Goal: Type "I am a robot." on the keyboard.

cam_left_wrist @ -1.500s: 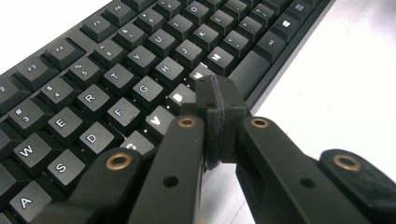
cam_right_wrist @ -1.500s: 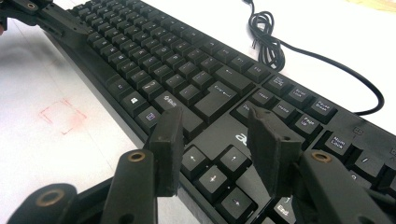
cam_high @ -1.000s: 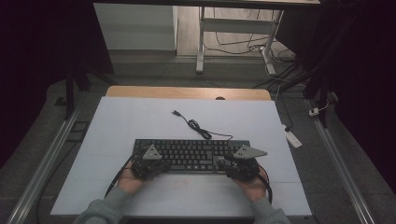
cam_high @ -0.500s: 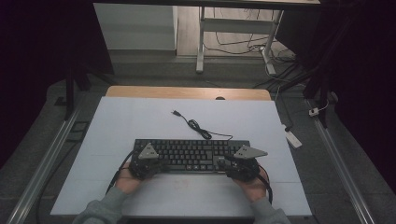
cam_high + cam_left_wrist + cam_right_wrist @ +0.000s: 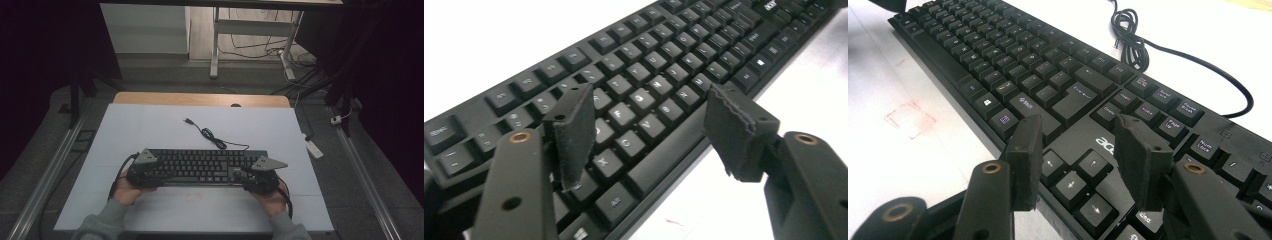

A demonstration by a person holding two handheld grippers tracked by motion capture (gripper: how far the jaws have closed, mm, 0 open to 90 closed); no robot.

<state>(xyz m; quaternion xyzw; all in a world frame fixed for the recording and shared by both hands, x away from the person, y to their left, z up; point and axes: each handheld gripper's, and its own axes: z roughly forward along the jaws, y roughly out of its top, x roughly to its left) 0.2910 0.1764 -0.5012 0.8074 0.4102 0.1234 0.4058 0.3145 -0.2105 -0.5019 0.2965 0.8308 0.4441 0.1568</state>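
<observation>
One black keyboard (image 5: pixel 202 167) sits near the table's (image 5: pixel 150 125) front edge with its one cable (image 5: pixel 212 137) curled behind, two grippers at its ends: left gripper (image 5: pixel 649 130) just popped open, right gripper (image 5: pixel 1080 160) open too, both gripping nothing.

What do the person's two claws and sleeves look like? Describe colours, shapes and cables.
Each claw, the left claw and the right claw, is black with a grey three-cornered plate on top and a trailing black cable. Its flat black pads sit on arms with brass-ringed holes. The sleeves are grey.
</observation>
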